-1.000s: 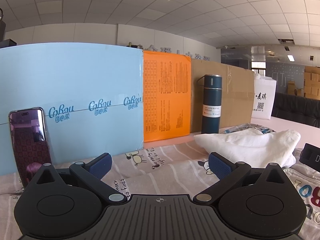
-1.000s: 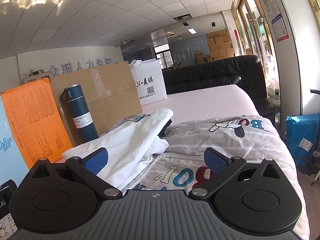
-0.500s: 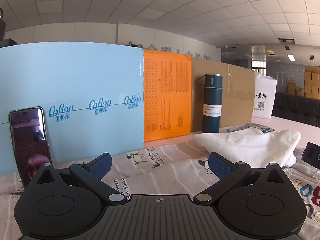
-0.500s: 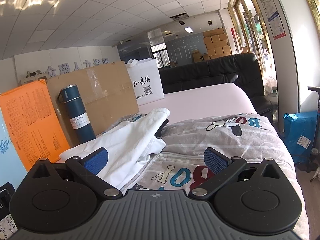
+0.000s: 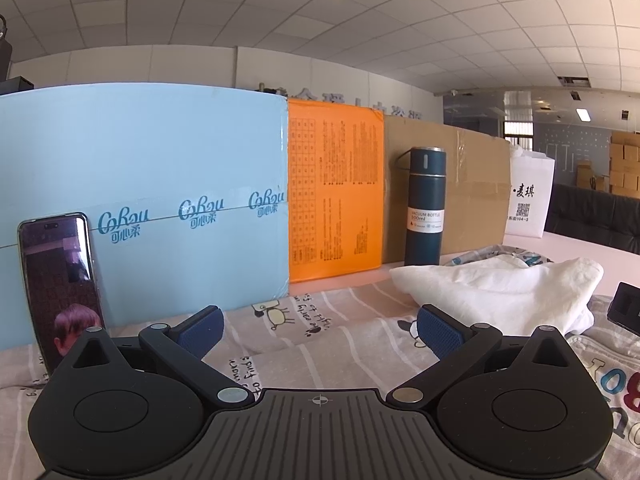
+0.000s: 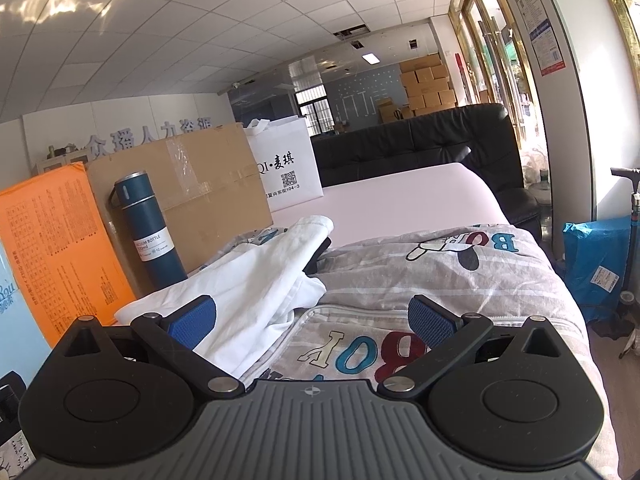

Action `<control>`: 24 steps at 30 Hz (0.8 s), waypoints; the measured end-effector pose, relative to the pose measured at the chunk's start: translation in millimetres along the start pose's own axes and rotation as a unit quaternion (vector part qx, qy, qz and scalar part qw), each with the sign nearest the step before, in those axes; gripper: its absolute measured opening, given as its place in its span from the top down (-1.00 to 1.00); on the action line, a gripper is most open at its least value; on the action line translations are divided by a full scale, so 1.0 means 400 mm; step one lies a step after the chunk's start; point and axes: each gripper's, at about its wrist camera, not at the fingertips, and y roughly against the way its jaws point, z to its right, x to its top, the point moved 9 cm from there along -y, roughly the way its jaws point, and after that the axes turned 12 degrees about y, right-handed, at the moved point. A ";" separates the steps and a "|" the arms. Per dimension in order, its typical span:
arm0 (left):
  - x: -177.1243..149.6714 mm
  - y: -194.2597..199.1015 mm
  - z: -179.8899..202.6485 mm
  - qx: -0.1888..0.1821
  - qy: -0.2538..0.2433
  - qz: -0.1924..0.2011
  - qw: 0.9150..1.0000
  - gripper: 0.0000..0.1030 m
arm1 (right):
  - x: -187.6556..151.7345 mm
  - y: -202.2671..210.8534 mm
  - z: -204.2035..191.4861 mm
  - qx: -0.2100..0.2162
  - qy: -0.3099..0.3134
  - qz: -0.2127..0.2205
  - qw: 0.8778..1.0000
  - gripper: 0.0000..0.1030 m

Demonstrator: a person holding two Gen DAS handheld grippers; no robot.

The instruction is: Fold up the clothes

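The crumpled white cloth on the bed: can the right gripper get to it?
Probably yes. The crumpled white cloth lies just ahead of the right gripper, whose jaws are open and empty, with nothing between them. The dark blue bottle stands behind the cloth, out of the way.

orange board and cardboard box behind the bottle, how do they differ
The orange board is bright orange and covered in printed text and a grid; the cardboard box is plain brown with clear tape strips. In the left wrist view the orange board stands taller and narrower, the cardboard box lower and wider. The blue bottle stands in front of the cardboard box, not the orange board. Both stand upright, side by side, at the back of the table.
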 end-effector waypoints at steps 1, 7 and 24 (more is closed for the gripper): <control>0.000 0.000 0.000 0.000 0.000 0.000 1.000 -1.00 | 0.000 0.000 0.001 -0.001 -0.001 0.001 1.000 -1.00; -0.002 0.001 0.003 -0.004 -0.003 -0.003 1.000 -1.00 | -0.002 -0.002 0.002 -0.001 -0.001 -0.004 1.000 -1.00; -0.001 0.001 -0.001 -0.005 0.004 -0.005 1.000 -1.00 | -0.005 -0.007 -0.001 -0.002 0.006 -0.010 1.000 -1.00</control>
